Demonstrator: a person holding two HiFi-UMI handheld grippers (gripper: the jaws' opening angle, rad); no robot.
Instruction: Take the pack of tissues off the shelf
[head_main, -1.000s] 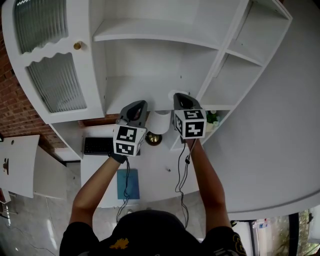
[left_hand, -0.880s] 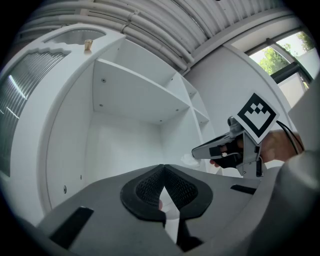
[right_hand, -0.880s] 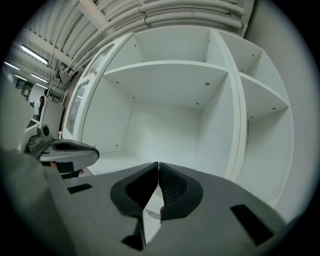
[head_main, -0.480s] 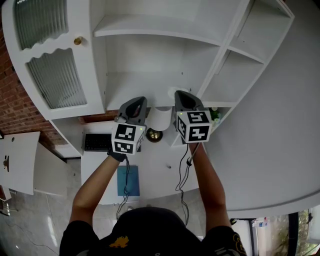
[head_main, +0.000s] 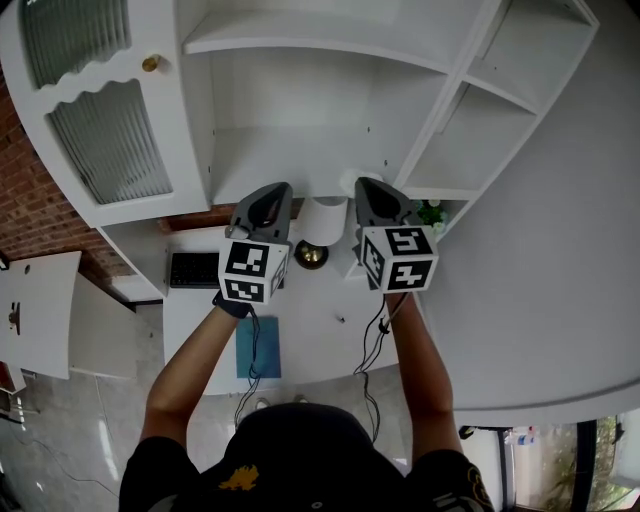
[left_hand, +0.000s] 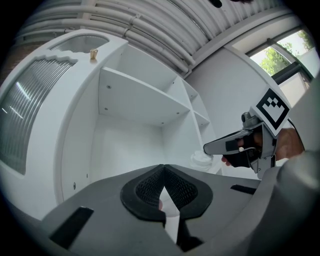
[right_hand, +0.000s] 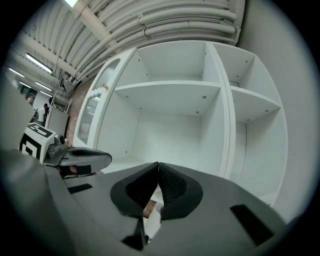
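the left gripper (left_hand: 162, 169) and the right gripper (right_hand: 158, 165) are held side by side just in front of the shelf (head_main: 285, 165). each pair of jaws is closed tip to tip, with no object clamped. the pack of tissues (head_main: 323, 216) is seen between the two grippers, at the shelf's front edge. a ribbed-glass door (head_main: 108, 152) is seen left of the shelf.

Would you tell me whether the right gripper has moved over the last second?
Yes. The right gripper has drawn back toward the person, away from the plant in the head view.
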